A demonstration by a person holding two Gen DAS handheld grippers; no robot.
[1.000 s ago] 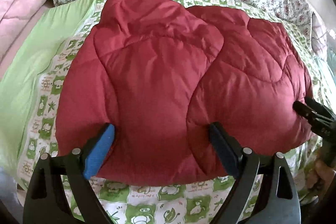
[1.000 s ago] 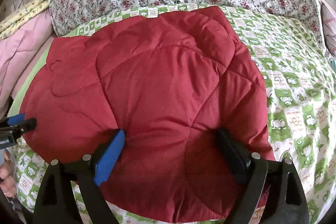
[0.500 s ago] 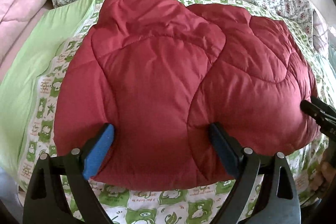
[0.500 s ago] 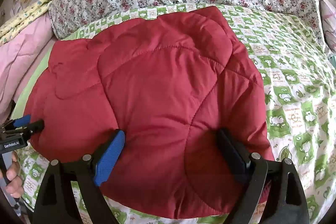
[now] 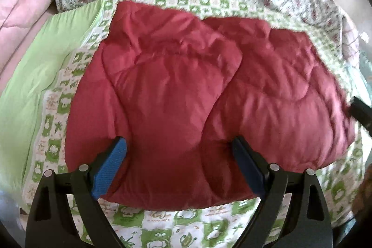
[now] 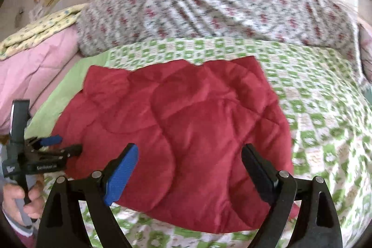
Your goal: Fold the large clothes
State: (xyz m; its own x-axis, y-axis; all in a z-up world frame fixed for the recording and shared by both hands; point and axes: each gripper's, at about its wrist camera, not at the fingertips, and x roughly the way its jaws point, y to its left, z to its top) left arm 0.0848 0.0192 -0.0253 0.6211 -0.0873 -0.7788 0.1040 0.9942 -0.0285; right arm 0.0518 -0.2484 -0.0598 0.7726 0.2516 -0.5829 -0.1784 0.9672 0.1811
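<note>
A bed under a green-and-white checked cotton sheet carries a folded, puffy dark-red quilted jacket lying flat across its middle, with a floral-print grey duvet bunched behind it. The left tool and the right tool both stand wide open above the jacket's near edge, gripping nothing.

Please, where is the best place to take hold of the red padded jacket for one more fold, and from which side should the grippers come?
Probably the near hem of the red padded jacket, coming from the near bed edge. It lies flat, folded, on the green checked sheet, and that thick rounded edge faces both open grippers: left gripper, right gripper. Wide jaws could pinch it.
</note>
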